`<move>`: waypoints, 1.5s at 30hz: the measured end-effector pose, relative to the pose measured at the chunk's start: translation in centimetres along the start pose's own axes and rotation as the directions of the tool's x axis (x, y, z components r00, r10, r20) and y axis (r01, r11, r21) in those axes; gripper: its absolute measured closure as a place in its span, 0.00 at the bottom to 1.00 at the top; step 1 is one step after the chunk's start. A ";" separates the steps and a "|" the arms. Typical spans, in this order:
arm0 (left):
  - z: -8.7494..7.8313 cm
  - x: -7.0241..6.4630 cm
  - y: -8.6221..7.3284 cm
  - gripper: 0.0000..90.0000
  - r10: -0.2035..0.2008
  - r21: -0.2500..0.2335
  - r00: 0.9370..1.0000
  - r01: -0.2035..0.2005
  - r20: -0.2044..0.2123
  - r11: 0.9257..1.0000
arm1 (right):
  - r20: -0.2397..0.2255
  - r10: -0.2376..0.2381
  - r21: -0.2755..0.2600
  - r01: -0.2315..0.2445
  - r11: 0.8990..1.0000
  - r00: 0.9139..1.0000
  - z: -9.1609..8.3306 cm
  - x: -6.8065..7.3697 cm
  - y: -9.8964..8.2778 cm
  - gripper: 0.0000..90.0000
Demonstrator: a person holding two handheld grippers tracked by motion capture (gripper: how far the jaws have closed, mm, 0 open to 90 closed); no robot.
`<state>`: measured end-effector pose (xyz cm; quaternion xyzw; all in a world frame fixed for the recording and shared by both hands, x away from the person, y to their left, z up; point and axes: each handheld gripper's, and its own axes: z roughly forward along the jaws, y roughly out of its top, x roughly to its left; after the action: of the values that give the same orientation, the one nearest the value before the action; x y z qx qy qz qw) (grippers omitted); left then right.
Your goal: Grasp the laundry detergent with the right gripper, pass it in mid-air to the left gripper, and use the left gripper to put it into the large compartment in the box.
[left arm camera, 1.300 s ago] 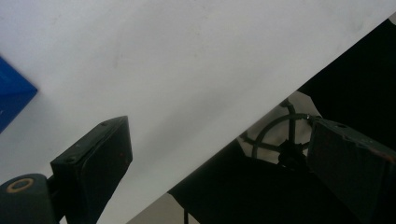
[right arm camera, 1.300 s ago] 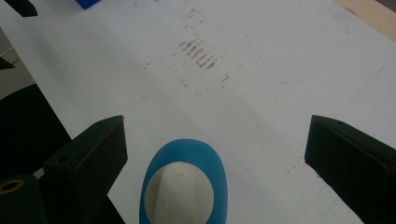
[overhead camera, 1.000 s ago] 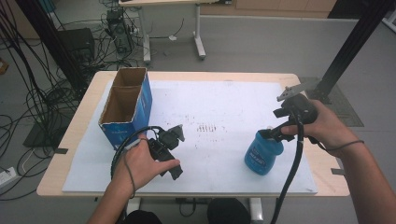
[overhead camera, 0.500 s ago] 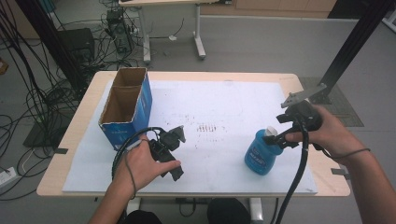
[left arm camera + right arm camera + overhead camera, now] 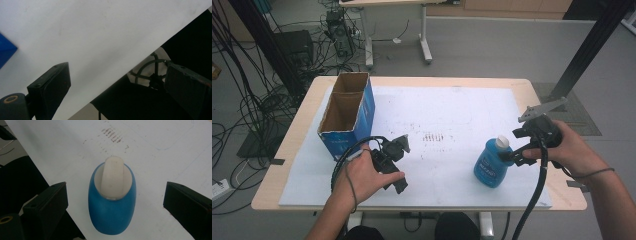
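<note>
Blue bottle point(image 5: 491, 167) with a white flip cap point(image 5: 113, 176) is standing upright on the white sheet point(image 5: 452, 115) covering the counter point(image 5: 539, 107), toward the person's right and near the front edge. Right tool point(image 5: 518, 149) is hovering just beside and above the bottle on its right side, held in the person's right hand point(image 5: 569, 147); in the right gripper view its jaws are spread wide, one on each side of the bottle with clear gaps, touching nothing and holding nothing. Same view is looking down onto the cap, with the bottle sitting between the two jaws. Left tool point(image 5: 394, 162) is sitting well to the left of the bottle, low over the sheet near the front edge, gripped by the left hand point(image 5: 362, 175); its jaws are also standing wide apart and empty, with bare sheet and the dark space beyond the counter edge between them in the left gripper view. Open cardboard box point(image 5: 347, 112) with blue sides is standing far left of the bottle, just behind the left tool, open side up. Patch of dark smudge marks point(image 5: 434, 137) on the sheet is lying left of the bottle and slightly behind it, between bottle and box. Cable from the right tool is hanging down past the counter's front edge, right of the bottle.
</note>
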<state>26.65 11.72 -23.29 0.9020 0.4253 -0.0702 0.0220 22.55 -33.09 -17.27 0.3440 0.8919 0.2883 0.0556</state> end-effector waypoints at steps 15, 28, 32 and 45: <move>0.1 -0.3 0.6 0.08 -0.001 -0.001 1.000 0.001 -0.002 1.000 | 0.010 0.026 0.009 -0.027 1.000 1.000 0.3 -0.3 -1.6 0.06; 0.1 -0.4 0.7 0.08 0.006 -0.004 1.000 -0.006 -0.002 1.000 | 0.010 0.050 0.015 -0.051 0.999 0.999 0.7 -0.6 -2.9 0.06; 0.1 -0.4 0.7 0.08 0.008 -0.002 1.000 -0.008 -0.001 1.000 | 0.005 0.051 0.019 -0.051 0.999 0.999 1.0 -0.5 -3.1 0.06; 0.3 -0.2 0.4 0.08 0.000 -0.004 1.000 0.000 0.004 1.000 | 0.003 0.052 0.028 -0.052 0.998 0.999 1.8 -0.3 -4.1 0.06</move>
<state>26.84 11.28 -23.60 0.9019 0.4253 -0.0711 0.0244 20.93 -34.84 -21.01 0.3680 0.8866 0.2768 0.0440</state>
